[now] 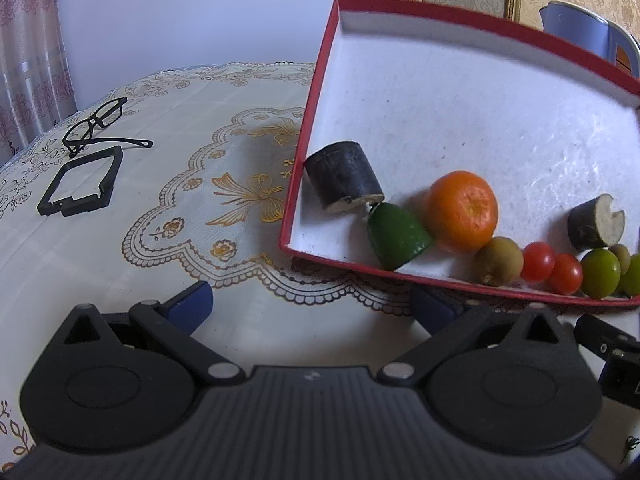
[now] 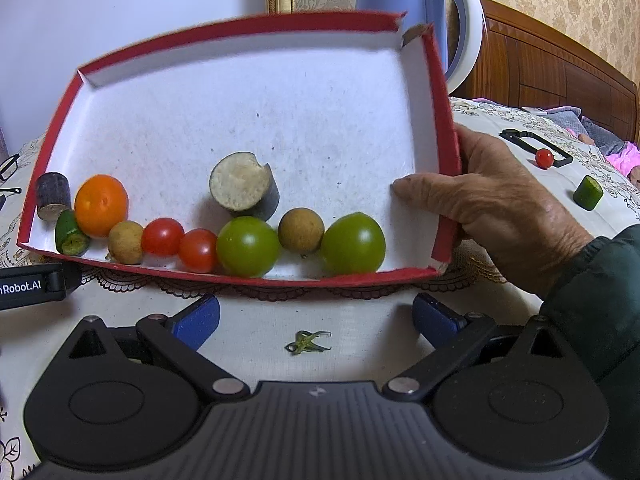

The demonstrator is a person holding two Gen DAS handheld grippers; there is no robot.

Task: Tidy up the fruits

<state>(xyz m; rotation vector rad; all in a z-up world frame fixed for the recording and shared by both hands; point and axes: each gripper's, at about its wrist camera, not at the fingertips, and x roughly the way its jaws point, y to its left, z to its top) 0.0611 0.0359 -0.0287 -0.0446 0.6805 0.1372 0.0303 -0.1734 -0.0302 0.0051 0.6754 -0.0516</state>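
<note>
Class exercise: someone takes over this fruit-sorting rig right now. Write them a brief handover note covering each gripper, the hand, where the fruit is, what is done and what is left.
Left gripper: open, holding nothing, low in front of the red tray's near edge.
Right gripper: open, holding nothing, over the cloth.
A bare hand grips the tray's right wall; the tray is tilted up.
In the tray, gathered along the near wall: orange, two red tomatoes, two green fruits, two brown fruits, cucumber piece, two dark stubs.
Left outside on the cloth: one tomato inside a black frame, one cucumber piece.
</note>
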